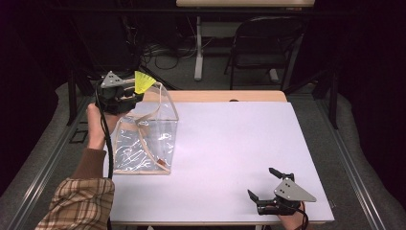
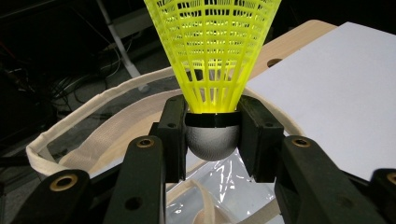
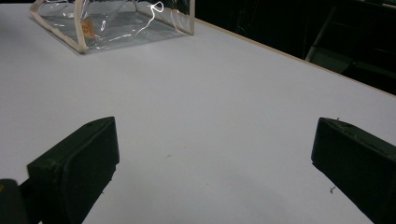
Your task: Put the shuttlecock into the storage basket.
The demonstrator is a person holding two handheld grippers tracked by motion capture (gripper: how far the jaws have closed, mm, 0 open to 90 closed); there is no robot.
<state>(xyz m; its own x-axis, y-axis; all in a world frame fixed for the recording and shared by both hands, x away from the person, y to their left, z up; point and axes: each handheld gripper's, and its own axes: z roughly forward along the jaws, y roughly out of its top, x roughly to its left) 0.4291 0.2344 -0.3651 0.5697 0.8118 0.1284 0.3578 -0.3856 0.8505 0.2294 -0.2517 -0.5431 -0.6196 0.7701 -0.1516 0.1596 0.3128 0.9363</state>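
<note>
A yellow plastic shuttlecock with a grey rounded cork is clamped at its base between the pads of my left gripper. In the high view that left gripper is held over the back left rim of a clear plastic bag with cream fabric trim, and the shuttlecock sticks out above the bag's open mouth. My right gripper rests near the table's front right edge with its jaws spread wide and nothing between them. In the right gripper view the bag stands far off at the top left.
The bag stands on a white tabletop with a wooden strip along its back edge. A folding chair and a table leg stand behind the table, with cables on the floor. Dark rails run along both table sides.
</note>
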